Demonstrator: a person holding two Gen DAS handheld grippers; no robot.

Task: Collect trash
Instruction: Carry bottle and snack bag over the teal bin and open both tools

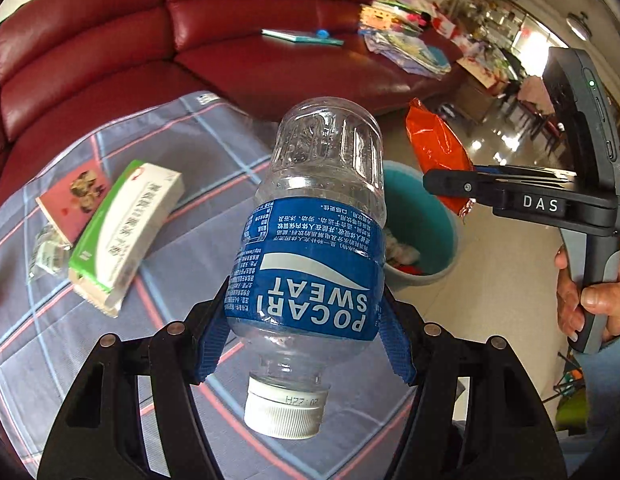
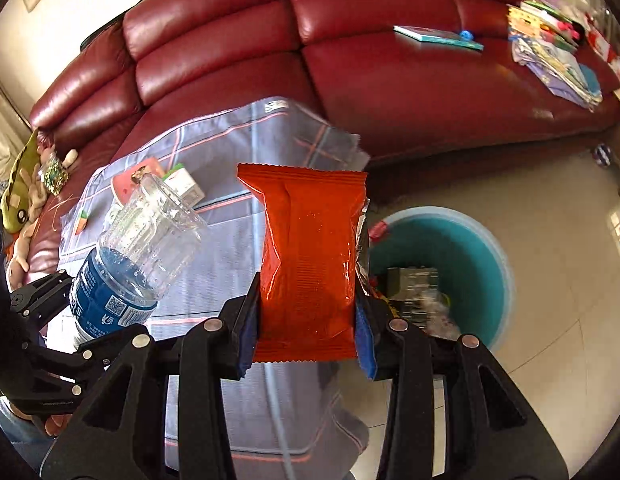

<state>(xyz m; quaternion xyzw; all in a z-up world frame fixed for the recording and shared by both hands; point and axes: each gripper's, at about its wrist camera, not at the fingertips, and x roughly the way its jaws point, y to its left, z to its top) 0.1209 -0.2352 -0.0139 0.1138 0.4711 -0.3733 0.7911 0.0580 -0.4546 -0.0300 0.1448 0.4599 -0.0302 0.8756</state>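
The empty bottle (image 1: 310, 236) was clamped by the left gripper (image 1: 305, 344), cap toward the camera, and the orange packet (image 2: 310, 264) by the right gripper (image 2: 305, 336), probably for dropping into the teal bin (image 2: 482, 240) at three o'clock.

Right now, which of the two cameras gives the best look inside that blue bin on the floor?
The right wrist view: the blue bin shows its open mouth and trash inside. In the left wrist view, the bin is mostly hidden behind the bottle.

Plaid cloth (image 1: 197, 148) — medicine box (image 1: 125, 232), pink book (image 1: 75, 200)
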